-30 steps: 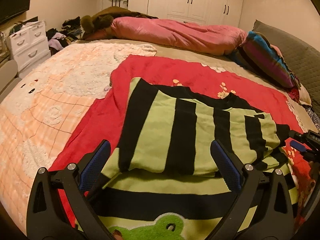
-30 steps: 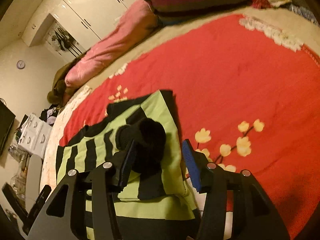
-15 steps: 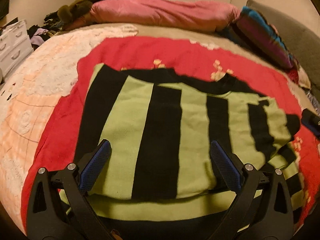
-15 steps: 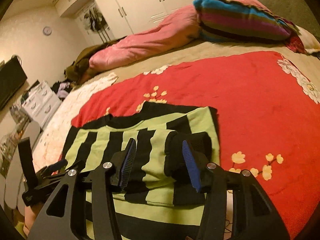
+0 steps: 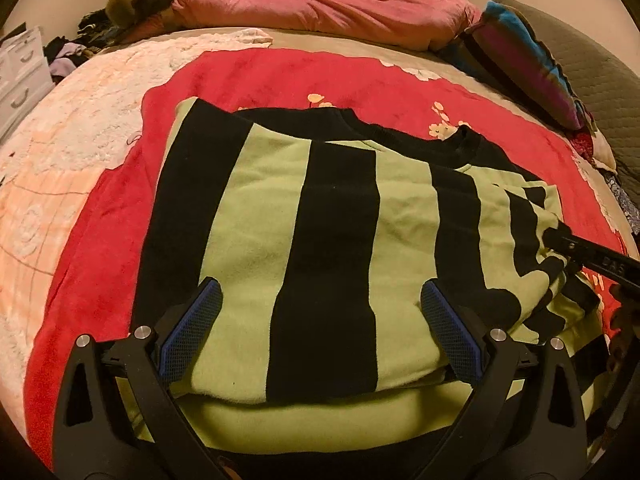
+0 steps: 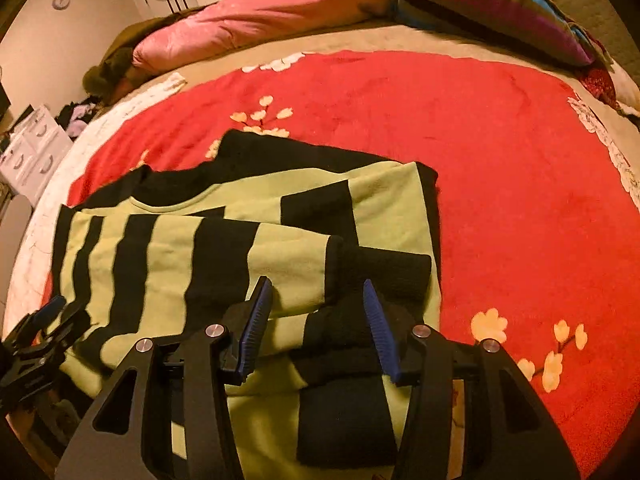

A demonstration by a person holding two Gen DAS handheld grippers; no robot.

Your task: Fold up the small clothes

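A green and black striped sweater (image 5: 332, 220) lies on the red blanket (image 5: 100, 220), with a fold along its near side. My left gripper (image 5: 320, 316) hangs open and wide over that near fold, with nothing pressed between its pads. It also shows at the lower left of the right wrist view as the left gripper (image 6: 44, 320). My right gripper (image 6: 318, 308) stands open over the sweater's right side. The folded-in sleeve (image 6: 224, 256) and its black cuff (image 6: 388, 268) lie flat under and just beyond its fingertips. The right gripper (image 5: 580, 256) reaches in at the right edge of the left wrist view.
The blanket (image 6: 500, 160) stretches wide to the right of the sweater. A pink duvet (image 5: 320, 8) and a striped pillow (image 5: 532, 64) lie along the far side of the bed. White drawers (image 5: 20, 76) and piled clothes stand beyond the bed's left edge.
Both grippers came down closer to the sweater. The right one rolled and shifted along the right side. The cuff, bunched up between its fingers before, now lies flat across the sweater.
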